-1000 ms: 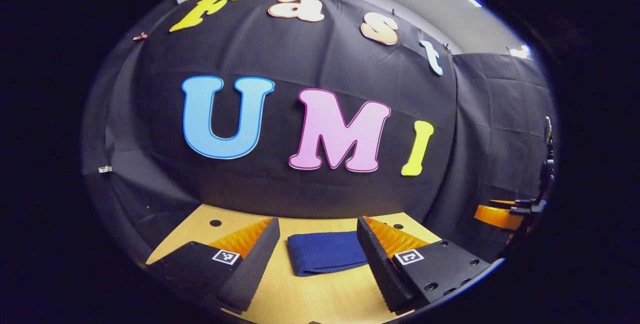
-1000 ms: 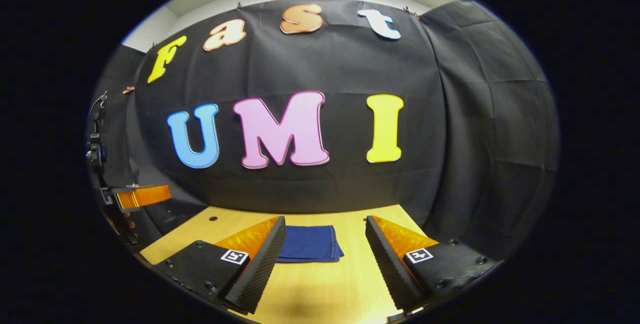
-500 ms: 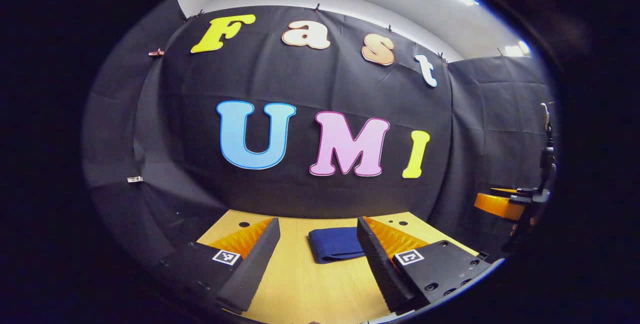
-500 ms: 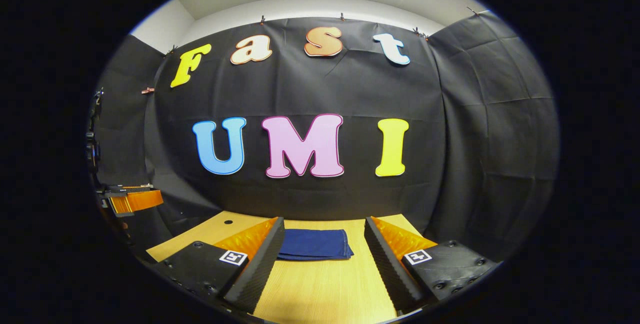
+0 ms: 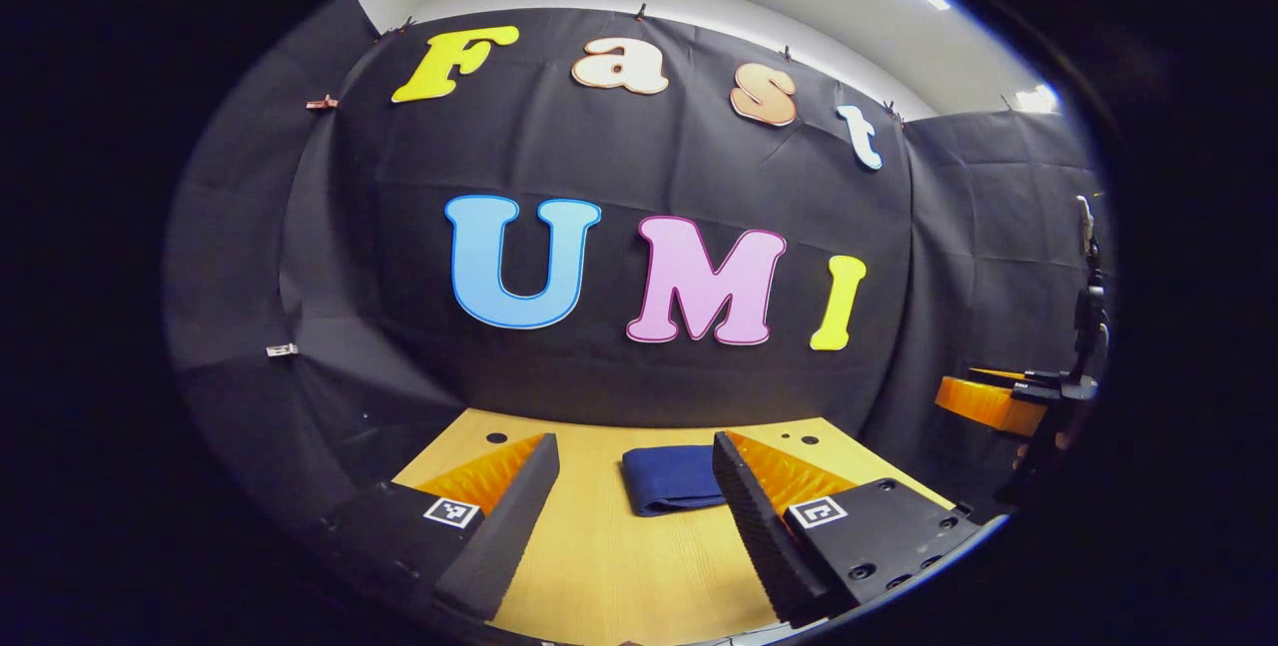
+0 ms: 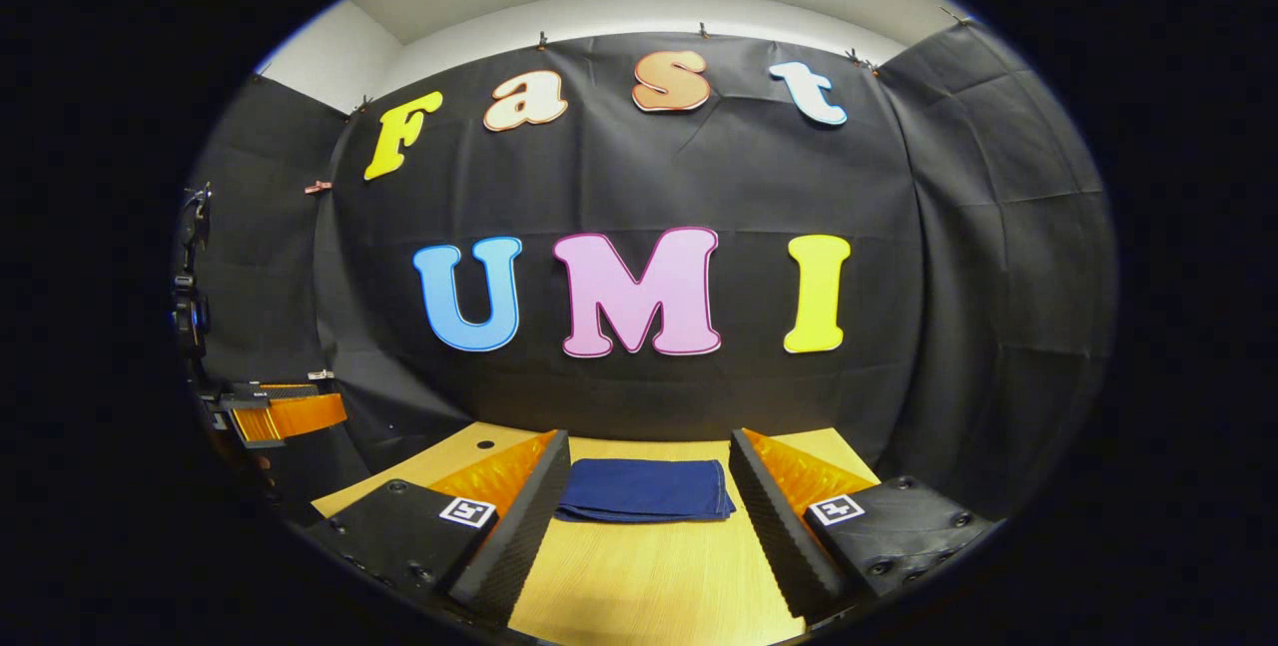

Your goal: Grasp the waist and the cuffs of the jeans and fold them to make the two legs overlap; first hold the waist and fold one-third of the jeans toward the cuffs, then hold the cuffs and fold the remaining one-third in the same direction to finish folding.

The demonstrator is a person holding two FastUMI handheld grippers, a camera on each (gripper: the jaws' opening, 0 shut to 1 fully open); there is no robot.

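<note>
The dark blue jeans (image 5: 671, 479) lie folded into a small flat stack on the wooden table (image 5: 609, 566), toward its far side. In the right gripper view the jeans (image 6: 644, 489) sit straight ahead between the fingers but farther off. My left gripper (image 5: 631, 516) is open, held above the near part of the table, touching nothing. My right gripper (image 6: 644, 516) is open too, with nothing between its fingers. The other gripper's orange finger (image 5: 983, 404) is at the right edge of the left gripper view, and likewise an orange finger (image 6: 285, 416) at the left edge of the right gripper view.
The table (image 6: 649, 576) has small dark holes (image 6: 485, 445) near its far corners. Black cloth walls close in the table at the back and on both sides.
Both grippers have pulled back and tilted up from the folded jeans, which now look smaller and farther off. The jeans have not moved.
</note>
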